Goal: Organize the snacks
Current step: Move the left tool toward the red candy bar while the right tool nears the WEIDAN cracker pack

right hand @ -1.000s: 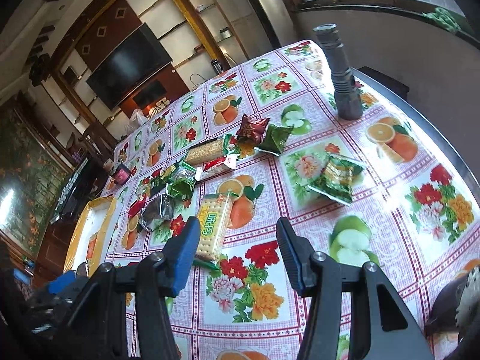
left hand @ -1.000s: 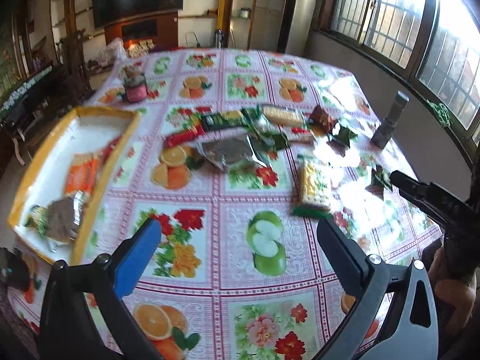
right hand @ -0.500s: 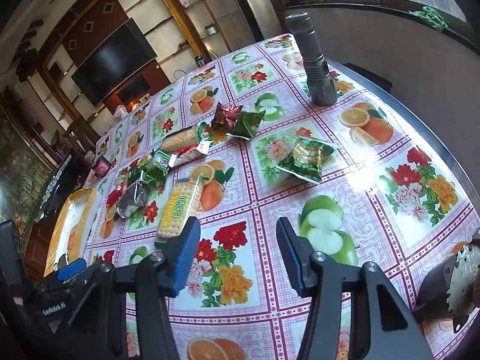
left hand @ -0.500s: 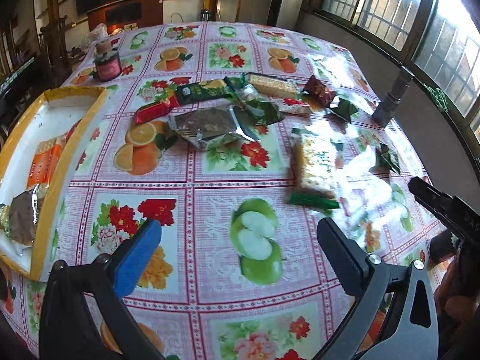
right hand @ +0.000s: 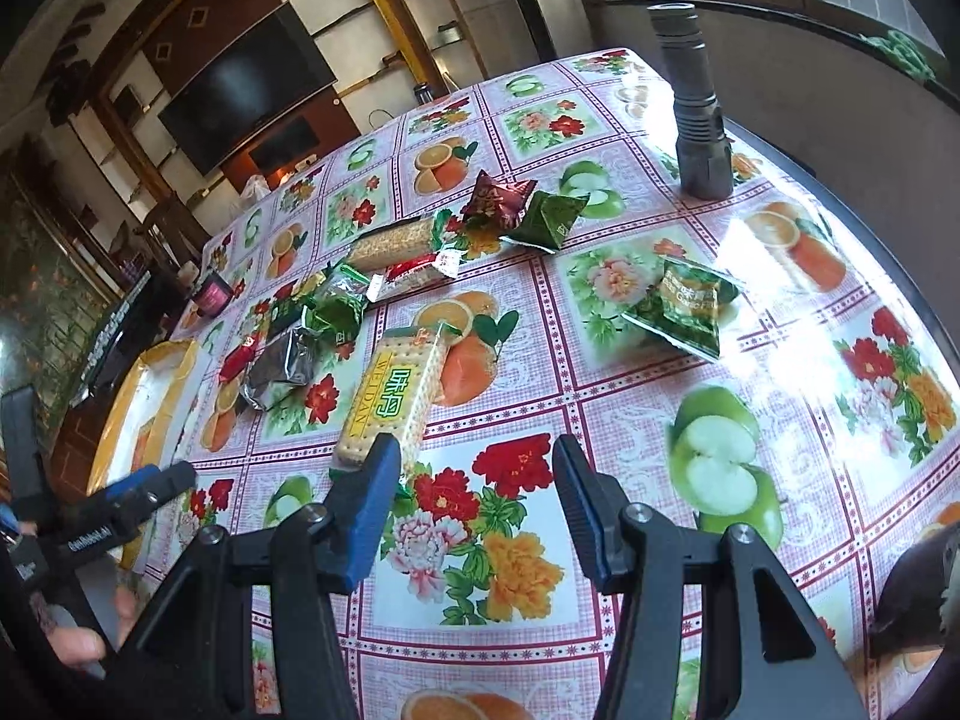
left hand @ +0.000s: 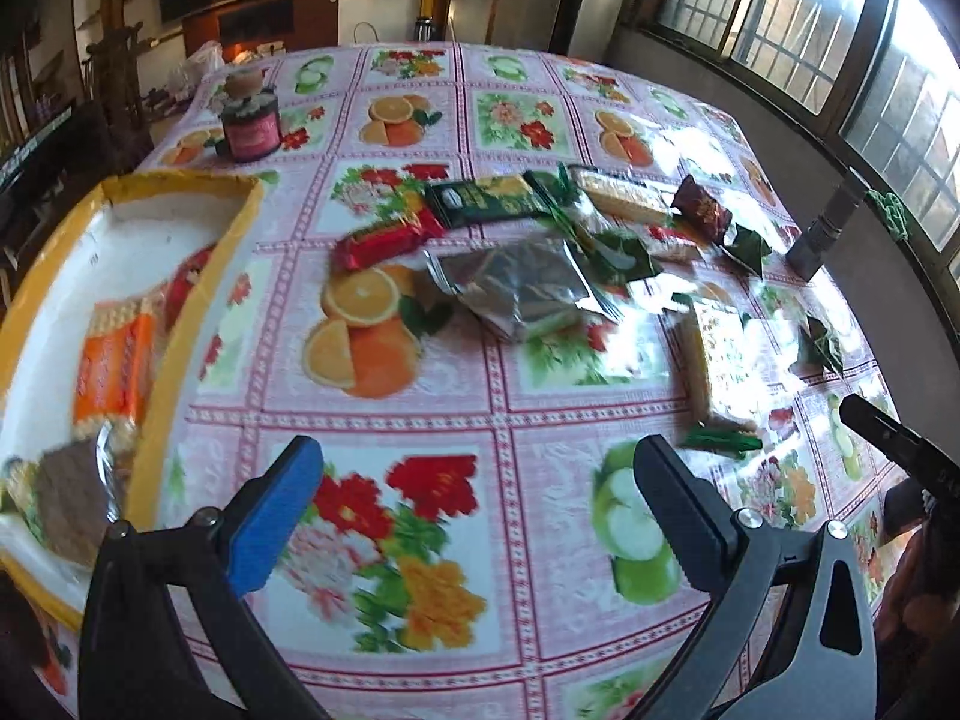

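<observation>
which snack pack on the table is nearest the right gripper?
The long yellow cracker pack with green lettering: its near end lies right at the right gripper's blue finger tip. The silver pouch and green bag lie farther off.

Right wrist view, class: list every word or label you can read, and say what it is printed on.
"WEIDAN": side of the long cracker pack, which also bears two large characters.
Print on the green snack packet: too blurred to read.
Lettering on the left gripper: too small.
</observation>
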Available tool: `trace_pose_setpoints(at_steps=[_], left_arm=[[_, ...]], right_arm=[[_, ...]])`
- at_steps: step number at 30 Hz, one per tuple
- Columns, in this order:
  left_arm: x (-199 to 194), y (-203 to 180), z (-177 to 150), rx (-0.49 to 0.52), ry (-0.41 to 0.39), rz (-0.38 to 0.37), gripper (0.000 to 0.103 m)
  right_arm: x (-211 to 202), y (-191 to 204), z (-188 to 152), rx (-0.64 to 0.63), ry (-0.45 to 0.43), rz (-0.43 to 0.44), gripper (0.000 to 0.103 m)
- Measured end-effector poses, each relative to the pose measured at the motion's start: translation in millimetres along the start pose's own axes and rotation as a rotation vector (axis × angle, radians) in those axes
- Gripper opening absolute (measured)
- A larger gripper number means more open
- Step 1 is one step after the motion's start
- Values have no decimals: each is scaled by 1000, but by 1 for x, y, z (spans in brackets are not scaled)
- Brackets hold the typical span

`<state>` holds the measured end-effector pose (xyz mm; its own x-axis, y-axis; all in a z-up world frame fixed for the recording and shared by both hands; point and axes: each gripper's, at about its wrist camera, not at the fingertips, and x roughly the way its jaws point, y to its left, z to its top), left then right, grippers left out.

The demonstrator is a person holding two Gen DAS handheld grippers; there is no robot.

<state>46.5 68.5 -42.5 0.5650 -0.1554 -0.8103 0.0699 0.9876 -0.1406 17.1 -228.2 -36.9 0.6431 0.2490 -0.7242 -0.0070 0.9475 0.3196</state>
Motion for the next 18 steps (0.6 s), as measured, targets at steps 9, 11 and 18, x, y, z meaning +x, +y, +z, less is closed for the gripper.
trace_pose_setpoints(at_steps=[9, 11, 18], left_arm=[[-2, 21, 19, 110, -12, -34, 103], [3, 20, 25, 131, 0, -51, 103], [18, 18, 41, 135, 13, -42, 103]], right_arm=[[-4, -13, 7, 11, 12, -17, 57], [0, -6, 6, -5, 16, -9, 57], [30, 26, 6, -59, 67, 7, 57]])
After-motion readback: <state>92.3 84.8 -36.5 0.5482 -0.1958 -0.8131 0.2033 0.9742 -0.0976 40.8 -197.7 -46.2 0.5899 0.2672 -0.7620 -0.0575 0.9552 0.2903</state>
